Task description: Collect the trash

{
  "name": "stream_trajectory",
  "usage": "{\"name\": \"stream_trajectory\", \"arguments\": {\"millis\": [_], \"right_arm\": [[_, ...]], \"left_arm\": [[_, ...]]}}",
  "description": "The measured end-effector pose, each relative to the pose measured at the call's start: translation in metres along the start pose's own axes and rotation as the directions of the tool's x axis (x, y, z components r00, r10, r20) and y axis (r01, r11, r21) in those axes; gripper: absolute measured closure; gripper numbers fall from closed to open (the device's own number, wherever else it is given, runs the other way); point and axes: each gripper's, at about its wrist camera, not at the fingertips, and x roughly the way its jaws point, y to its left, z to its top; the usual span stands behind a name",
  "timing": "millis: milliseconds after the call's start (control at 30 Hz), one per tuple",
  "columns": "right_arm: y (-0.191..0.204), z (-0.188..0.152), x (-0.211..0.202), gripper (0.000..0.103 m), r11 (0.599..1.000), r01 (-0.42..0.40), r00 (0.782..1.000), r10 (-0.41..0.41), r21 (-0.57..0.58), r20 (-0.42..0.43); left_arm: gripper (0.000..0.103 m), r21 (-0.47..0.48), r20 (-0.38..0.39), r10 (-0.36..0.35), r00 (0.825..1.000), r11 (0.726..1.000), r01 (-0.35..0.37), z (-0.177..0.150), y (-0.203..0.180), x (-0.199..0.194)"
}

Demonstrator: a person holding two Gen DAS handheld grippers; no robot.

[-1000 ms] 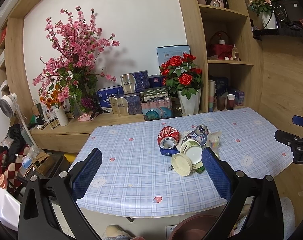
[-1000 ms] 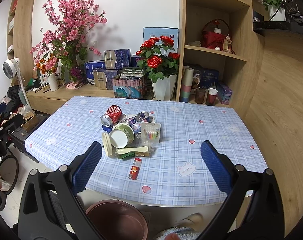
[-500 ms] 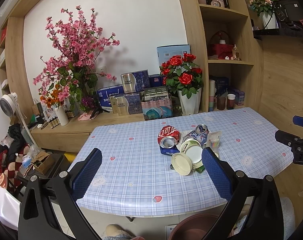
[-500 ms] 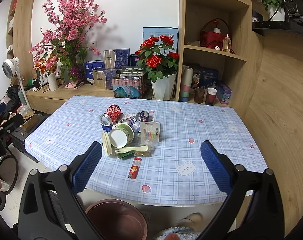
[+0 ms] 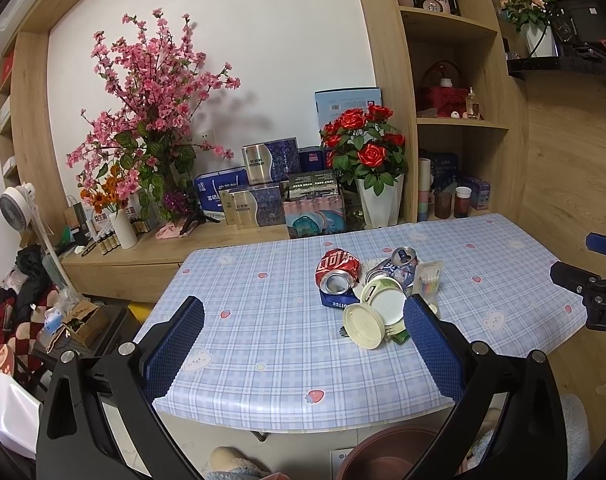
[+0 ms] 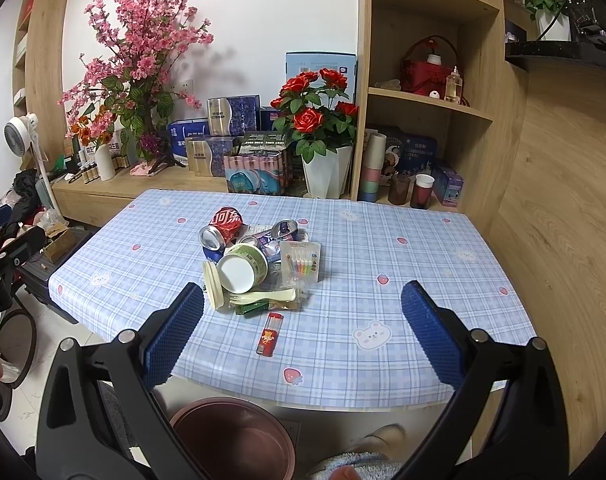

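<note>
- Left tool [image 5: 303,330]: both blue-padded fingers spread wide, nothing between them, held above the near edge of the tabletop [image 5: 263,344].
- Right tool [image 6: 302,326]: fingers likewise spread wide and empty, held short of the near tabletop edge.
- Each tool shows at the margin of the other tool's view; the 2 are well apart.
- Tabletop cover: blue plaid cloth with small strawberry and bear prints.
- Trash location: 1 cluster near the tabletop centre, beyond both tools.
- Red can [image 6: 222,229]: crushed, lying on its side at the far left of the cluster, open end toward the cameras.
- Blue-and-white can [image 6: 277,236]: crushed, lying just right of the red can.
- Paper bowl [image 6: 242,268]: green-banded, tipped on its side, white base facing the cameras, in front of the cans.
- Cream lid [image 6: 213,284]: standing on edge, leaning against the left side of the bowl.
- Candle packet [image 6: 301,266]: clear pack of coloured candles, just right of the bowl.
- Plastic fork [image 6: 263,296]: cream, lying flat at the front of the cluster.
- Red lighter [image 6: 269,334]: lying alone on the cloth, near the cluster on its front side.
- Brown bin [image 6: 233,438]: on the floor below the near tabletop edge, opening upward.
- Rose pot [image 6: 327,172]: white, on the wooden ledge behind the tabletop.
</note>
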Motion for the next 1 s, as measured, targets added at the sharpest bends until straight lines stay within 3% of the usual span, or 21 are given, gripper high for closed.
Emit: {"name": "stream_trajectory", "arguments": {"millis": [367,600,767,1000], "right_arm": [[-0.009,-0.014,0.011,0.006,1.0,0.007,1.0,-0.007,0.004,-0.011],[-0.012,-0.021,0.023,0.006,1.0,-0.001,1.0,0.001,0.025,-0.002],[-0.022,-0.036,0.049,0.006,0.998,-0.008,0.999,0.01,0.065,-0.042],[-0.026,-0.059,0.098,0.006,0.998,-0.018,0.986,0.029,0.065,-0.163]], "left_arm": [[0.005,-0.015,-0.018,-0.009,1.0,1.0,0.008,-0.019,0.002,0.011],[0.005,-0.059,-0.049,-0.054,0.997,0.997,0.051,-0.03,0.01,0.033],[0.005,-0.079,-0.116,-0.063,0.991,0.995,0.055,-0.049,0.014,0.064],[0.005,-0.061,-0.185,-0.073,0.98,0.996,0.062,-0.07,0.009,0.105]]}}
